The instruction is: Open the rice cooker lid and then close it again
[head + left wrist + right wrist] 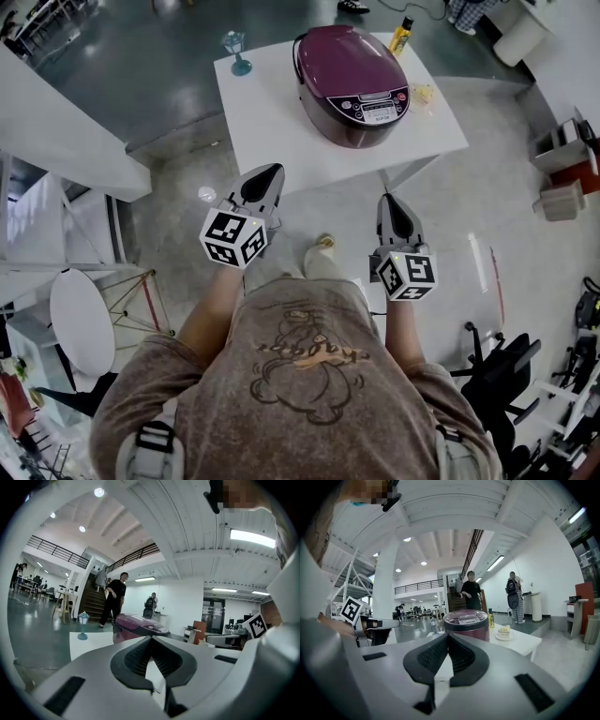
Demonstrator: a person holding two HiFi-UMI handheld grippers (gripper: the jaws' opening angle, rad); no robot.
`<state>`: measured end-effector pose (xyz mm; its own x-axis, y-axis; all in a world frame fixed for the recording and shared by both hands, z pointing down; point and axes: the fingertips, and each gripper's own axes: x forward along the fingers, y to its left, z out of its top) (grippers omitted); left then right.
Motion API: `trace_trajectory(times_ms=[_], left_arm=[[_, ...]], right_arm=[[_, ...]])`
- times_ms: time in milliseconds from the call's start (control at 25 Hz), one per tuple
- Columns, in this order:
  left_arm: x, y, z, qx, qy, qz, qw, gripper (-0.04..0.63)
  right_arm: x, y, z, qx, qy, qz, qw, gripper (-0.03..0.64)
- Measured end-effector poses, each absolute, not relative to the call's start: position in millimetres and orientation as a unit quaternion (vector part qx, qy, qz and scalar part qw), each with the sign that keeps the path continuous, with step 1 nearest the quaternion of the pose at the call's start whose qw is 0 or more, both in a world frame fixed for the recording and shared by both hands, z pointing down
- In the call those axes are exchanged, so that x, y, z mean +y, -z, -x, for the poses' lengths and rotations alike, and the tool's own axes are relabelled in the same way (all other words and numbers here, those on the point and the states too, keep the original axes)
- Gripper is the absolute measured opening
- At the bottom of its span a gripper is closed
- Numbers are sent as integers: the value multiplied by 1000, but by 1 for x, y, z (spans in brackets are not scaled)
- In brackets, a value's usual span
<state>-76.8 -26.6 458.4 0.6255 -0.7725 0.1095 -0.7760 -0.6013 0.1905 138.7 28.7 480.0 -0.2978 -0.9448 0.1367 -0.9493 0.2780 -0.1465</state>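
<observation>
The left tool (150, 638), jaws together, faces the rice cooker (138, 623).

A big open office or lab hall: glossy concrete floor (131, 66), a staircase (91, 603) up to a railed gallery (58, 551), office chairs (508, 361), people (471, 591) walking about.
</observation>
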Motion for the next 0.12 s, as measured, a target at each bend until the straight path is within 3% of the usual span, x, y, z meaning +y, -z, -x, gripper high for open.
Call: trace_trajectory(times_ms=[120], left_arm=[[-25,-460,76,-433,-8,-894,113,21]], right_arm=[[31,-480,-140,-800,-100,-592,12,1]])
